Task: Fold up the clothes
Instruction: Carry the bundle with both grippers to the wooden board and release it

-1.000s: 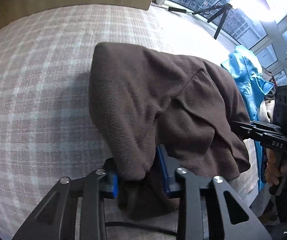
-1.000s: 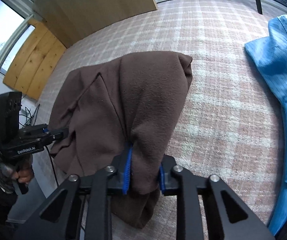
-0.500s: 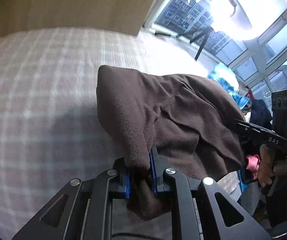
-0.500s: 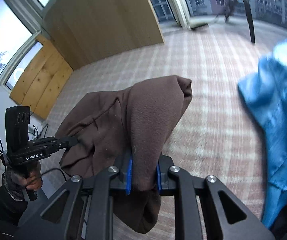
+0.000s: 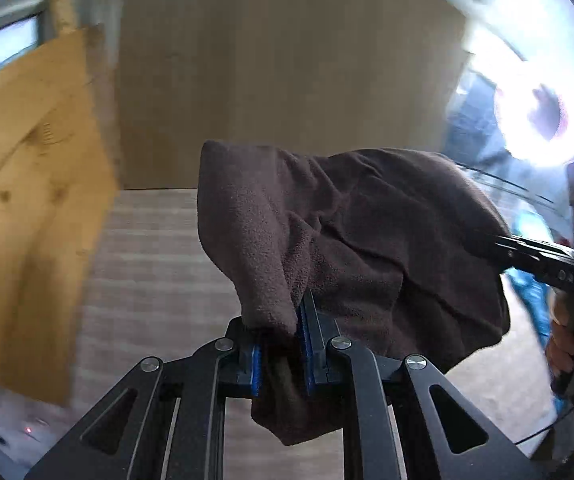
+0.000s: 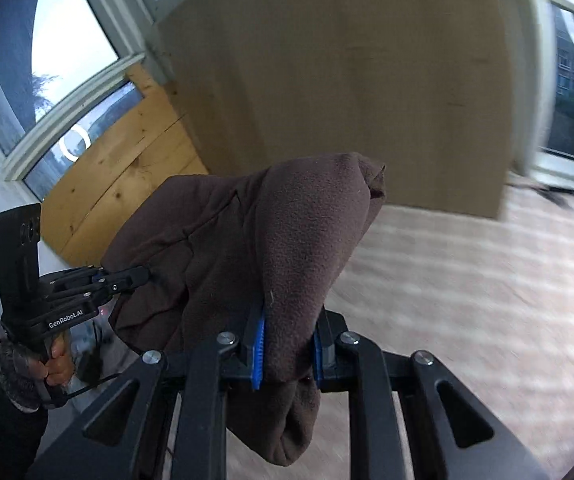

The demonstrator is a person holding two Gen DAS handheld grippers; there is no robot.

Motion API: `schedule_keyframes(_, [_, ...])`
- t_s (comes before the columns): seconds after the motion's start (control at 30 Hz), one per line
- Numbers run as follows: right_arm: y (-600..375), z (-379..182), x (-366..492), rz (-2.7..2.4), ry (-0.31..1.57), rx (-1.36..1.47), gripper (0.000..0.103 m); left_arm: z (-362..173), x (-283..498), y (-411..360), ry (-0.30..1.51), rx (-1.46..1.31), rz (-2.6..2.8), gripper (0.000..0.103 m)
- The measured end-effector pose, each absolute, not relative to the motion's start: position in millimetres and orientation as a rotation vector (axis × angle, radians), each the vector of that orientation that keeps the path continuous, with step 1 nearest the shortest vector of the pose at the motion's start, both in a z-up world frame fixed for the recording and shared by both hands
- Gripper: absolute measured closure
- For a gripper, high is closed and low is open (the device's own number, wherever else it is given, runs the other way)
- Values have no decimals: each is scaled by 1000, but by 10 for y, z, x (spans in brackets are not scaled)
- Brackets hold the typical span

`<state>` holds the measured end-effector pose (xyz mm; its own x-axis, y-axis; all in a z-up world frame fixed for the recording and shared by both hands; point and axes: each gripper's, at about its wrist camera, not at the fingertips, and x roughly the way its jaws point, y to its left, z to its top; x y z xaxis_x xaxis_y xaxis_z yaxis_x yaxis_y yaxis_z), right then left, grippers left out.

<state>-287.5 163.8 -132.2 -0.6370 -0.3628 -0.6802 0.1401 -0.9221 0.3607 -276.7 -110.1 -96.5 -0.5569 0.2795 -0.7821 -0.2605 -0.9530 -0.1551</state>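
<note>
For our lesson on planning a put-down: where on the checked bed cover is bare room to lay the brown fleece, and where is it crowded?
Free: the checked bed cover right of the brown fleece, up to the tan board, and the strip between fleece and wooden panel. Crowded: blue cloth by the right tool. The left tool also grips the fleece.

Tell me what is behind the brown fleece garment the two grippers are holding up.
Behind the brown fleece garment stands a large tan panel, with the plaid bed cover below. The fleece hides the panel's lower middle and part of the cover.
</note>
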Motion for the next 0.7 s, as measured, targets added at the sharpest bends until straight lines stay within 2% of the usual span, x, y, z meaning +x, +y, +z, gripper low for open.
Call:
schedule_keyframes(0.23, [1113,-1709,-3601,-2534,-397,1239,86,-1410,-3509,-1559,-44,-1362,2532,89])
schedule_keyframes(0.53, [1135,-2183,-3744,-2545,-331,1367,85,-2076,-3793,-1516,75,-1493,2471,87])
schedule_keyframes(0.6, [1144,-2289,-3761,-2548,-304,1397,82,-2100,-3803,-1524,79,-1514,2470,82])
schedule_keyframes(0.67, [1158,-2328,-3765,-2557,-265,1433,69,-2045,-3795,-1520,114,-1532,2499,77])
schedule_keyframes(0.7, [1191,-2246,-3727,-2578,-246,1441,68,-1991,-3770,-1526,123,-1539,2526,74])
